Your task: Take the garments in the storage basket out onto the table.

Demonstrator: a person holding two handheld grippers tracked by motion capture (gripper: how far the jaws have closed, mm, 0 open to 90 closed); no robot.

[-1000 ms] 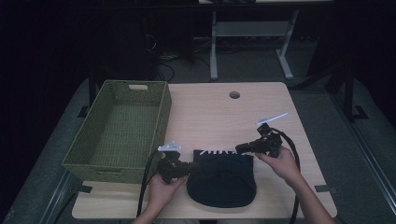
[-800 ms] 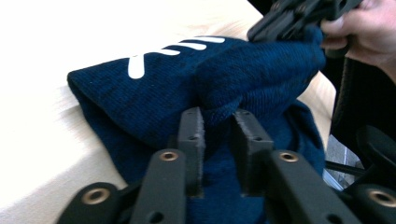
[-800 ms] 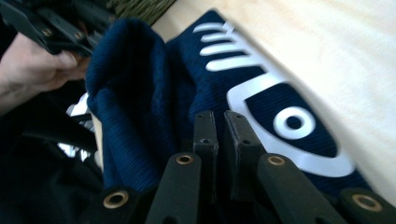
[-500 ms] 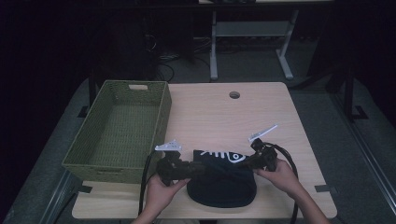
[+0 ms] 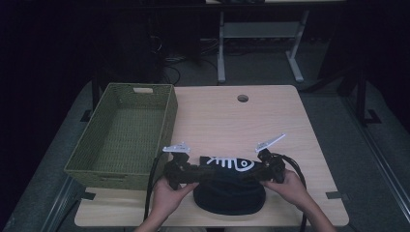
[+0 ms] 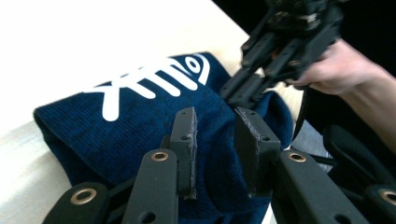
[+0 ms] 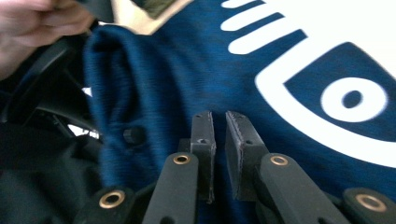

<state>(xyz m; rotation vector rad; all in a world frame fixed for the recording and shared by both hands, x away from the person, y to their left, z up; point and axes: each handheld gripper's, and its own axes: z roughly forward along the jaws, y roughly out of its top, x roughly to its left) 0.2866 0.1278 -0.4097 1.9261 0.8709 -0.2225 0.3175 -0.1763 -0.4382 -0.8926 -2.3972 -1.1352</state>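
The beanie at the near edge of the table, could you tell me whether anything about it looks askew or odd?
Yes: the beanie lies crumpled rather than flat. In the left gripper view a fold bunches up along its edge, and its fish-skeleton print sits tilted. It lies on the table, beside the basket, not in it.

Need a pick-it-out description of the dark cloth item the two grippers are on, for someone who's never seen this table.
Start at the light wooden table; a green woven basket sits along its left side. To the right of the basket, at the near edge between the person's hands, lies a folded navy knit garment. It is the one soft thing there, and it bears a white fish-skeleton print.
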